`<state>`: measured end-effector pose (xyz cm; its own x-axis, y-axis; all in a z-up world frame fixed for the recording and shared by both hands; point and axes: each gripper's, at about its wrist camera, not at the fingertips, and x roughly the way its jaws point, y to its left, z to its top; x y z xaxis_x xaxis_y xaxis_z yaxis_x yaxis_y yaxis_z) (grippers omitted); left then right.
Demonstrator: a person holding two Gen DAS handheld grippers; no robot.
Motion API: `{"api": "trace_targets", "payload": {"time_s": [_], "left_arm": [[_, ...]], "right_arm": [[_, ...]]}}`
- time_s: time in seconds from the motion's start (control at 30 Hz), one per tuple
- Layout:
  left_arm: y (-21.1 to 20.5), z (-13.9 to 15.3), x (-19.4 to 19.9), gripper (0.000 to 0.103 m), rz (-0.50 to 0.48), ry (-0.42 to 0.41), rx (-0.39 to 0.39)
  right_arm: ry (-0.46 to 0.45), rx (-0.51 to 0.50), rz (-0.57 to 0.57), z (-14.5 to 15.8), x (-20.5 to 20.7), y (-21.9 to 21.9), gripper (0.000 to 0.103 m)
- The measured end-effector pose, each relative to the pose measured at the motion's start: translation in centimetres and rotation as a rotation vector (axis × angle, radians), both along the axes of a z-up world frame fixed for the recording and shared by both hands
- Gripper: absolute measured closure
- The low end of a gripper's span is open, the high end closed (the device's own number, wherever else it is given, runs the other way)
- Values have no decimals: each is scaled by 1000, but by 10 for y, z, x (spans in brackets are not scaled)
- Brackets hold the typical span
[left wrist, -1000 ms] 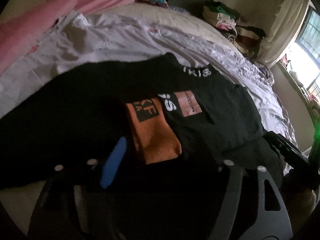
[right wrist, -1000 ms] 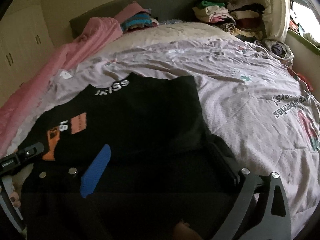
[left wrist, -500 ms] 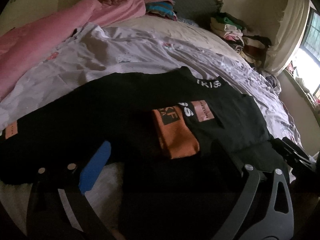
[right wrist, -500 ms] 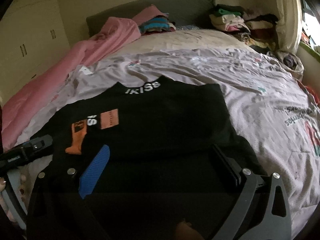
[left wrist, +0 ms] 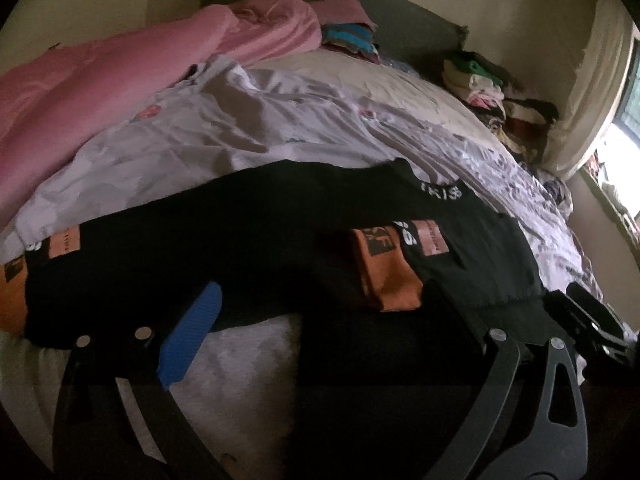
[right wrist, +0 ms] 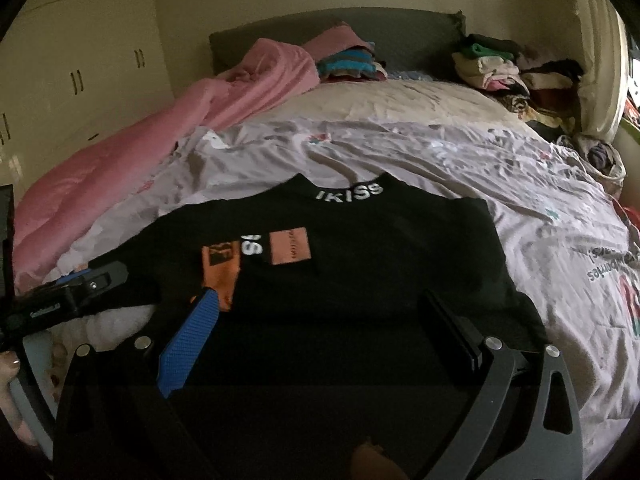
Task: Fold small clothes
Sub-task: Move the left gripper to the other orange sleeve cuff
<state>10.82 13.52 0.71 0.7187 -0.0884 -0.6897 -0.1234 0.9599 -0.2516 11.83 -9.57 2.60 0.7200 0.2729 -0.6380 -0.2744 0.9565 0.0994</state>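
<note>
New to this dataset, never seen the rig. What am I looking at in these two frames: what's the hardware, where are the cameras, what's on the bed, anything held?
No robot: a person holds a two-finger gripper in each hand, with a fisheye camera on each looking along its fingers. One picture comes from the left gripper, the other from the right gripper. Both stand open and grip nothing. On the bed sheet lies a black shirt with orange cuffs, one sleeve folded across its front. A pink blanket lies along the left side, and clothes piles sit near the headboard.
</note>
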Motion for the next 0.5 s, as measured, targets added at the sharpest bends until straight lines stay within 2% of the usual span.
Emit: {"api": "trace_targets", "payload": {"time_s": [0.17,0.37,0.5], "left_arm": [[11,3,-8,10,32,-13,-2],[31,9,-20,10,126,-31,52],[47,9,-29,10,180,-29,45]], "right_arm": [[-23,-3,28,9,-7,15,4],[-35,-1,66,16,-9,34,4],[-53,-4,104,21,-12,48,4]]}}
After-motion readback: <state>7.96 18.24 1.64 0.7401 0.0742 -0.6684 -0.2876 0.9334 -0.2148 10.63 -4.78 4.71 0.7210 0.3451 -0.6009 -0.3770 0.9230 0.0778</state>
